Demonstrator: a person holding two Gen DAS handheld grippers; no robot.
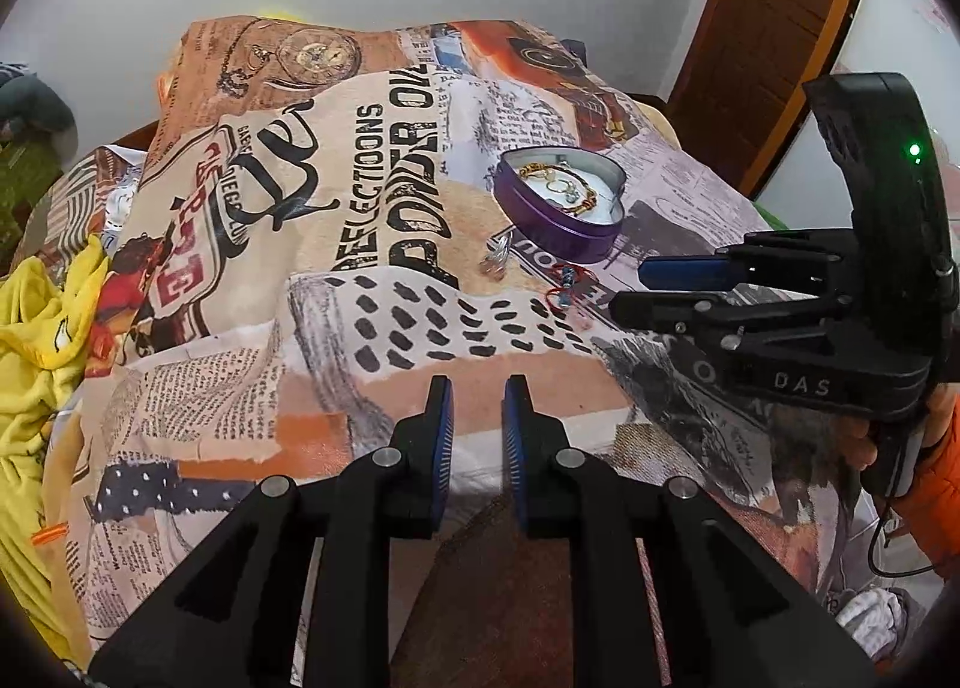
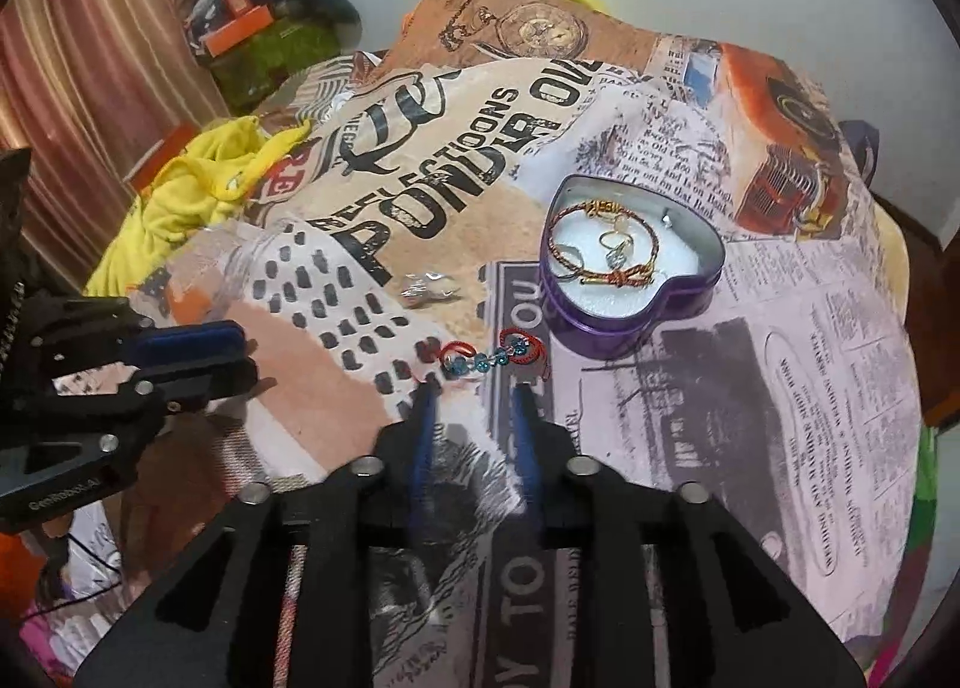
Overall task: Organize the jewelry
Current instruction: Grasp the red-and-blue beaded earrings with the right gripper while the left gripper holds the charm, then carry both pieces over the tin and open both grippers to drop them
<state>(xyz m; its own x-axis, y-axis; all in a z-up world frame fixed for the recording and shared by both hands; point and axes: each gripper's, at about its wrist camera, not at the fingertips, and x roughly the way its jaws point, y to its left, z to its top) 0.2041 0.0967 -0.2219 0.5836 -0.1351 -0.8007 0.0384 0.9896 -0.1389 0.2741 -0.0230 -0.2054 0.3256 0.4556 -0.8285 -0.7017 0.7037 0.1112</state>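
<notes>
A purple heart-shaped tin (image 2: 624,322) (image 1: 552,214) sits open on the printed blanket, with a red-gold bracelet (image 2: 606,268) and rings inside. A red-cord bracelet with blue beads (image 2: 489,355) (image 1: 564,283) lies on the blanket just in front of the tin. A small silver piece (image 2: 429,289) (image 1: 498,259) lies to its left. My right gripper (image 2: 477,388) is open and empty, its fingertips just short of the blue-bead bracelet; it also shows in the left wrist view (image 1: 654,289). My left gripper (image 1: 477,388) is open and empty over the blanket, also in the right wrist view (image 2: 240,352).
The collage-print blanket (image 1: 372,196) covers a raised, uneven surface. Yellow cloth (image 1: 42,328) is bunched at the left edge. A wooden door (image 1: 780,28) stands at the right, a curtain (image 2: 72,58) and boxes (image 2: 252,22) at the far left.
</notes>
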